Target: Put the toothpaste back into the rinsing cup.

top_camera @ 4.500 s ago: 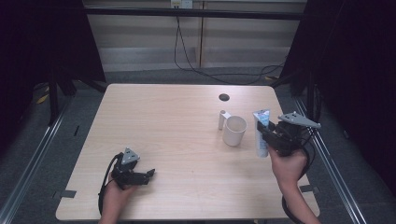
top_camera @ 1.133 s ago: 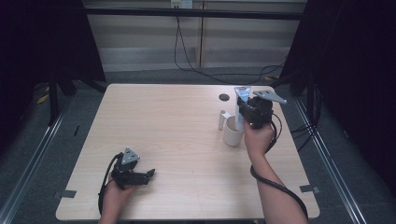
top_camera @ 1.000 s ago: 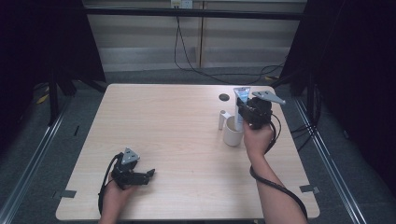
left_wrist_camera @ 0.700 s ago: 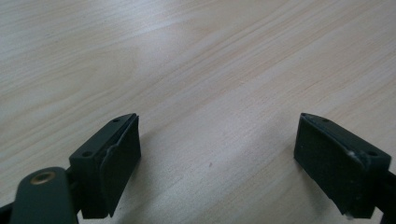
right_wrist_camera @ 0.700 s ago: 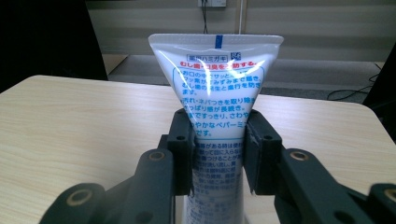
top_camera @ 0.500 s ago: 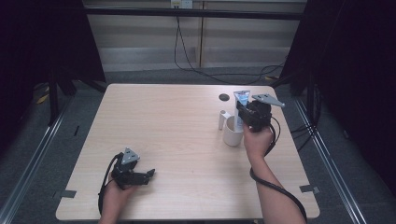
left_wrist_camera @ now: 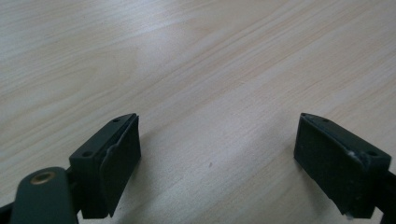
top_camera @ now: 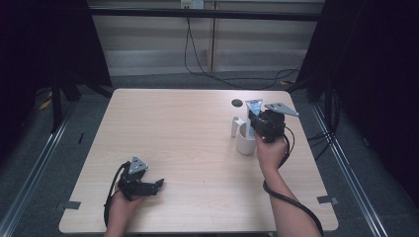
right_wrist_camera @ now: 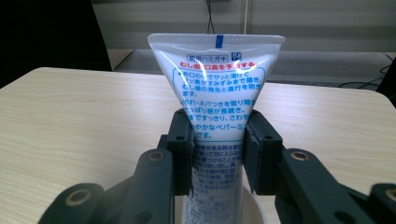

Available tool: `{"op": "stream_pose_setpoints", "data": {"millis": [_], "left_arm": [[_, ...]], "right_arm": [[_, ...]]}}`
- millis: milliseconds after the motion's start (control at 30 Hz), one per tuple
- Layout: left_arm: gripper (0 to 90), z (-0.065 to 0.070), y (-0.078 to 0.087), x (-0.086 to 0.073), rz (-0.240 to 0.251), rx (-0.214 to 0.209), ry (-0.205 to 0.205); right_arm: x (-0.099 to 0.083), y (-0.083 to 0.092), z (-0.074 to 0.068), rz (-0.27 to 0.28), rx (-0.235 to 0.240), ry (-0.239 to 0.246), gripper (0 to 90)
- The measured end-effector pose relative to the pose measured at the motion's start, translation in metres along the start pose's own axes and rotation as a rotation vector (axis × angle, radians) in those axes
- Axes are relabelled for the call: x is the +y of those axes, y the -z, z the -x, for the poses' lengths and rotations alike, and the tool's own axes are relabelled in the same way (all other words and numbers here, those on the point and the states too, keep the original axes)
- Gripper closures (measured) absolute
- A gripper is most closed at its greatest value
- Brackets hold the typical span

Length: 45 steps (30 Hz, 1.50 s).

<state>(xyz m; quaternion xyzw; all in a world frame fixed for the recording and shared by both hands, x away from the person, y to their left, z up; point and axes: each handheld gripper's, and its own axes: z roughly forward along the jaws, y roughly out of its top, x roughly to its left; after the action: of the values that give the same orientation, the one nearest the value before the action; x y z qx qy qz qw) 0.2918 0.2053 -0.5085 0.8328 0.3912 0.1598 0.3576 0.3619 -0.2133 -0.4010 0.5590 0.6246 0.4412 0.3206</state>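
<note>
A white and blue toothpaste tube [right_wrist_camera: 217, 88] stands upright, flat crimped end up, with my right gripper [right_wrist_camera: 218, 149] shut on its middle. Its lower end hangs inside the white cup [right_wrist_camera: 254, 210]. From above, the right gripper [top_camera: 262, 123] holds the tube [top_camera: 254, 106] over the cup [top_camera: 244, 143] at the right of the wooden table [top_camera: 188, 138]. A small white object [top_camera: 234, 126] stands just left of the cup. My left gripper [top_camera: 150, 186] lies near the table's front left with its jaws wide apart; in its own view the left gripper [left_wrist_camera: 217, 163] has bare wood between the jaws.
A dark round hole [top_camera: 237, 102] sits in the table behind the cup. Black curtains flank the table on both sides, and cables trail along the floor at the back wall. Metal rails run along the floor on both sides.
The right gripper with the tube has shifted slightly toward the cup and a little lower. The left gripper has stayed where it was.
</note>
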Motion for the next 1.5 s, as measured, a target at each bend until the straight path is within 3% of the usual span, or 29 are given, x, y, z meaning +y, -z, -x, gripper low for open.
{"op": "stream_pose_setpoints", "data": {"millis": [1500], "left_arm": [[14.5,0.0,0.0,0.0,0.0,0.001,-0.001]], "right_arm": [[-0.026,-0.005,-0.001,-0.059,0.015,0.003,66.5]]}}
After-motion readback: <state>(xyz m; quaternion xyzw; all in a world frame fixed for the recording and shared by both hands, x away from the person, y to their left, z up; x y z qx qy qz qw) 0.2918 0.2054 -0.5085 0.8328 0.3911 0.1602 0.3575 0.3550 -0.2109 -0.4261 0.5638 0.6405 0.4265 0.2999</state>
